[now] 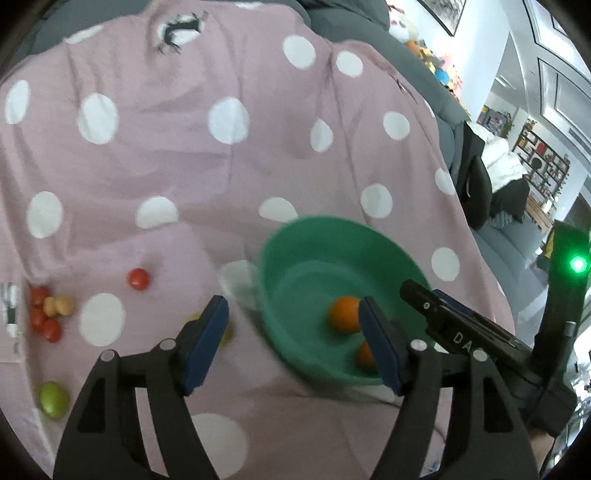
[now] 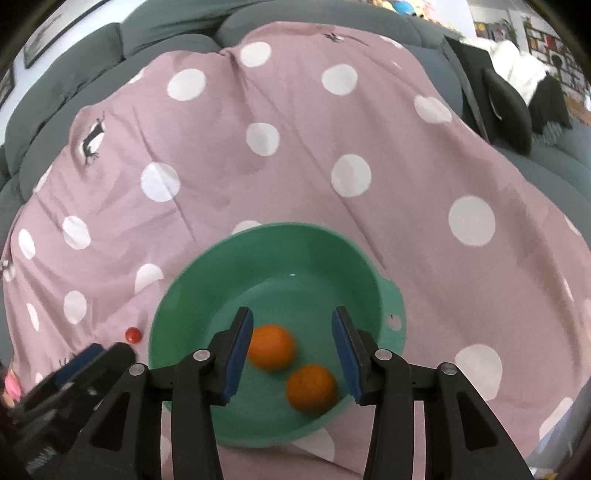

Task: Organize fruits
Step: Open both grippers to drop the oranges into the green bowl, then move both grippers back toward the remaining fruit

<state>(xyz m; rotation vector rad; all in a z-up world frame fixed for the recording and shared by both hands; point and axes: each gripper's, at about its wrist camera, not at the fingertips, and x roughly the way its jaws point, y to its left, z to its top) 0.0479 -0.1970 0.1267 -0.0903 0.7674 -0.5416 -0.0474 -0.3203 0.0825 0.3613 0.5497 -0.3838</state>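
Observation:
A green bowl sits on a pink polka-dot cloth and holds two oranges. My right gripper is open and empty above the bowl, over the oranges. In the left wrist view the bowl is at the right with the oranges inside. My left gripper is open and empty over the bowl's left rim. A red cherry tomato lies left of the bowl. A pile of red and yellow small fruits and a green fruit lie at the far left.
The pink cloth covers a grey sofa. A yellowish fruit is partly hidden behind my left gripper's left finger. The right gripper's body shows at the right of the left wrist view. Shelves and clothes are at the far right.

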